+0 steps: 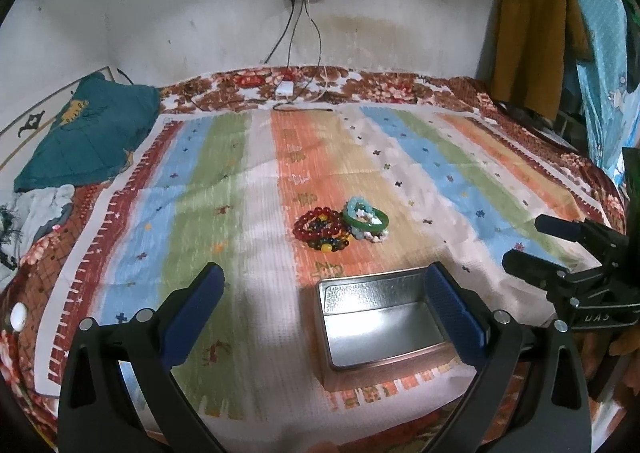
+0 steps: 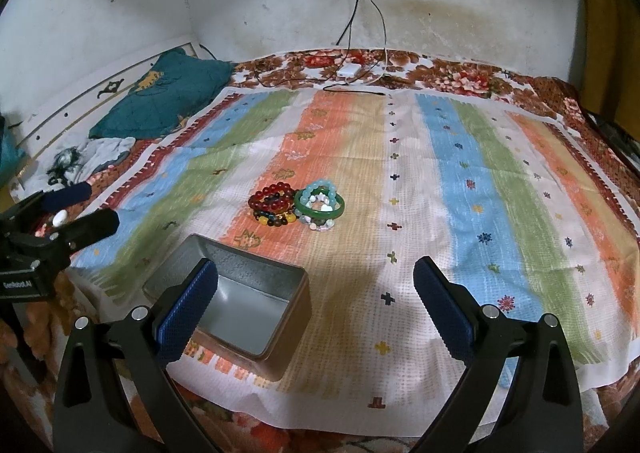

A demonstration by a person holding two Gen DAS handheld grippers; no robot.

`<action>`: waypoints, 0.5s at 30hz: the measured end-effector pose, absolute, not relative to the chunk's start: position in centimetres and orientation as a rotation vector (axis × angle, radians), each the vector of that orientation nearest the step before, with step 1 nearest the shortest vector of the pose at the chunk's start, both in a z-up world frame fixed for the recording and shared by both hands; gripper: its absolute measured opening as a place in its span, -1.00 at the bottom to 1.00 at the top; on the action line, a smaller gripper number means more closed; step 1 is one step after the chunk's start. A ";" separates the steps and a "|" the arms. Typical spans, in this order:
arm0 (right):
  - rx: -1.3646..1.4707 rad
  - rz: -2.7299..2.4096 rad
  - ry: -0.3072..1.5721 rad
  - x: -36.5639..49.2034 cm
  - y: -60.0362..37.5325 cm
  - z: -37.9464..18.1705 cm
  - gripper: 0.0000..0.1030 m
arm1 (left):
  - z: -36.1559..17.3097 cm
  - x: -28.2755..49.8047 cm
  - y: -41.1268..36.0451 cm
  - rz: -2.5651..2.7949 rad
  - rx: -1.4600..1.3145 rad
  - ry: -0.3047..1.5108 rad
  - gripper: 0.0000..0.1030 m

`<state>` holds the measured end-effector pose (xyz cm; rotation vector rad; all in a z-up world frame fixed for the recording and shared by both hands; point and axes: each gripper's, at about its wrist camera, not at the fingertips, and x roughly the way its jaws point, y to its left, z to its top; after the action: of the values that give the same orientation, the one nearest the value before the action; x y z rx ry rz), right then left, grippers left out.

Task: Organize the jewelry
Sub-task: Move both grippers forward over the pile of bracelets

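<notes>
A pile of bracelets lies on the striped cloth: red and dark bead bracelets [image 1: 320, 229] [image 2: 274, 205] beside a green bangle [image 1: 366, 219] [image 2: 320, 207] with pale blue and white bead strands. An open, empty metal tin [image 1: 384, 323] [image 2: 240, 309] stands nearer to me than the pile. My left gripper [image 1: 324, 293] is open and empty, its right finger in front of the tin. My right gripper [image 2: 316, 289] is open and empty, its left finger over the tin's near side. Each gripper shows in the other's view: the right [image 1: 560, 249], the left [image 2: 80, 213].
The striped cloth [image 1: 200, 213] [image 2: 480, 193] covers a floral bedspread. A teal pillow [image 1: 92, 129] [image 2: 164, 93] and crumpled clothes lie at the left. A charger and cables [image 1: 286, 89] [image 2: 348, 71] lie by the wall. Clothes hang at the right [image 1: 532, 33].
</notes>
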<state>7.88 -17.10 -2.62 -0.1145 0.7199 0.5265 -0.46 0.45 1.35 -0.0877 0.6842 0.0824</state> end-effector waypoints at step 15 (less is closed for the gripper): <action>-0.125 0.516 0.742 10.9 -15.9 -3.0 0.93 | -0.1 3.4 2.2 0.082 -0.128 0.791 0.89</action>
<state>10.94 -15.85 -3.01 -0.1245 0.7415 0.5163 3.35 2.19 -0.09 -0.1279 0.7910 0.0824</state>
